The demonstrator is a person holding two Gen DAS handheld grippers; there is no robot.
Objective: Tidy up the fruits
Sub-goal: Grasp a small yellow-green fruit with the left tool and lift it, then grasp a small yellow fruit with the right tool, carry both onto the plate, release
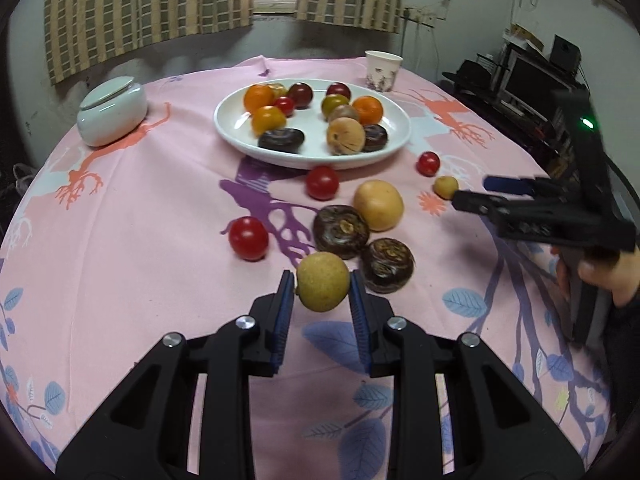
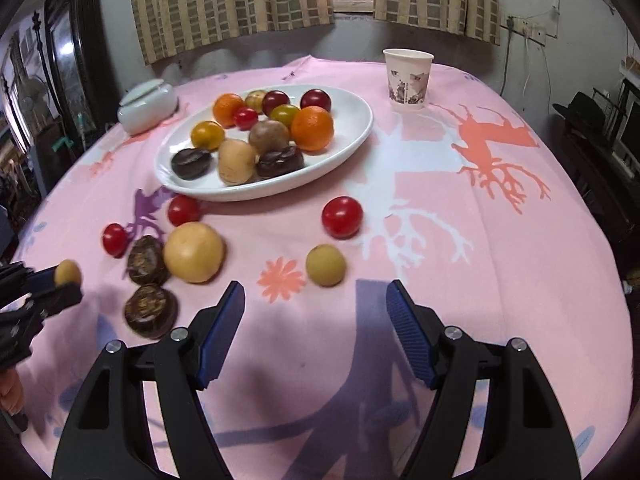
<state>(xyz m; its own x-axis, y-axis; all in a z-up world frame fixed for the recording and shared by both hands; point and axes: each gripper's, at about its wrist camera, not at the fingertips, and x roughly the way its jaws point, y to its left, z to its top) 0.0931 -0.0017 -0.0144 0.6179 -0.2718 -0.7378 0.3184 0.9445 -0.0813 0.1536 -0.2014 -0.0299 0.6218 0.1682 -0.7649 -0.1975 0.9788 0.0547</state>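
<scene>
A left claw (image 1: 322, 286) is clamping a small yellow-green fruit (image 1: 322, 286) between its blue pads, holding it just above the pink tablecloth (image 1: 140, 240) covering the table. The right claw (image 2: 315, 294) is hanging with its jaws spread wide and gripping nothing, a second small yellow-green fruit (image 2: 325, 265) sitting on the cloth just ahead of it. Loose produce is lying between the claws and the white plate (image 1: 232, 128): a larger pale yellow fruit (image 1: 378, 205), two dark brown flattened fruits (image 1: 341, 231) side by side, and three red cherry tomatoes (image 1: 248, 238) scattered around them. The plate itself is carrying a mix of oranges, tomatoes, tan fruits and more of the dark brown ones. A paper cup (image 2: 408, 79) is standing upright at the far edge of the table, well apart from the plate, while a lidded white ceramic jar (image 1: 112, 114) is sitting on the plate's other side. Checked curtains (image 2: 232, 0) are hanging behind.
</scene>
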